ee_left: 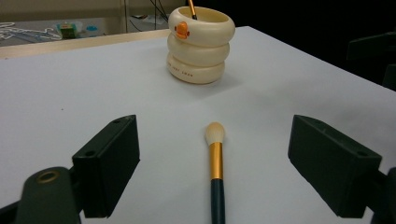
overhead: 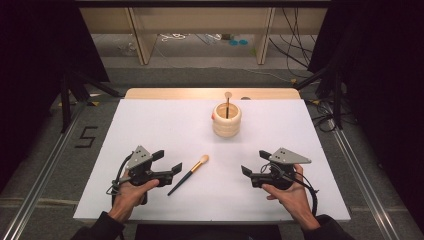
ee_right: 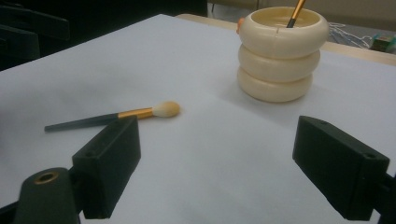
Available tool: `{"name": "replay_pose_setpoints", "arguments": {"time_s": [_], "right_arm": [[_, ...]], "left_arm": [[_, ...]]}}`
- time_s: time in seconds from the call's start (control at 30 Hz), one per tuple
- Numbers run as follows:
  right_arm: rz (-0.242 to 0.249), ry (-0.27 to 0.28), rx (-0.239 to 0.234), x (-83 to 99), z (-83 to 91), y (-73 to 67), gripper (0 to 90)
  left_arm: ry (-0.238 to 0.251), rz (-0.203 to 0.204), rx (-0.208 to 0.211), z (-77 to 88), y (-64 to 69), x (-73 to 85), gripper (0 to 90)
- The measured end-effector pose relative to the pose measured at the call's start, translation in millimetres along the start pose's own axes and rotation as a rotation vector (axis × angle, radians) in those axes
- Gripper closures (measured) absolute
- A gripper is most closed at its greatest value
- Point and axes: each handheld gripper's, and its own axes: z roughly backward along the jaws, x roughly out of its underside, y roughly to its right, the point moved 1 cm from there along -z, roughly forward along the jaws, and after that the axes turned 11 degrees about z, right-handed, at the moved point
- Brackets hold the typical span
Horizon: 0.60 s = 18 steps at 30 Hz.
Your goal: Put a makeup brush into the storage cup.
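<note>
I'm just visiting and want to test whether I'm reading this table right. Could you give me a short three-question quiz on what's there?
1. True or false: the makeup brush on the white table lies between the jaws of the left claw as the left gripper view looks along them.
2. What already stands inside the cream ringed holder? A) a spoon B) another brush C) nothing
3. Fill in: both the left claw and the right claw are ____ and hold nothing.

Key:
1. True; it lies on the table, not gripped.
2. B; a dark handle with a gold band sticks out of it.
3. open
</note>
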Motion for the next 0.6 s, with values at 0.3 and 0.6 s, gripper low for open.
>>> {"name": "replay_pose_setpoints", "arguments": {"time_s": [0.3, 0.6], "right_arm": [[-0.003, 0.007, -0.002, 2.0, 2.9, 0.2, 15.9], [-0.001, 0.002, -0.004, 0.8, 2.0, -1.6, 15.9]], "left_arm": [[-0.016, -0.012, 0.002, -1.2, -0.3, 0.5, 16.5], [-0.052, 0.0, -0.02, -0.7, -3.5, 1.0, 16.3]]}}
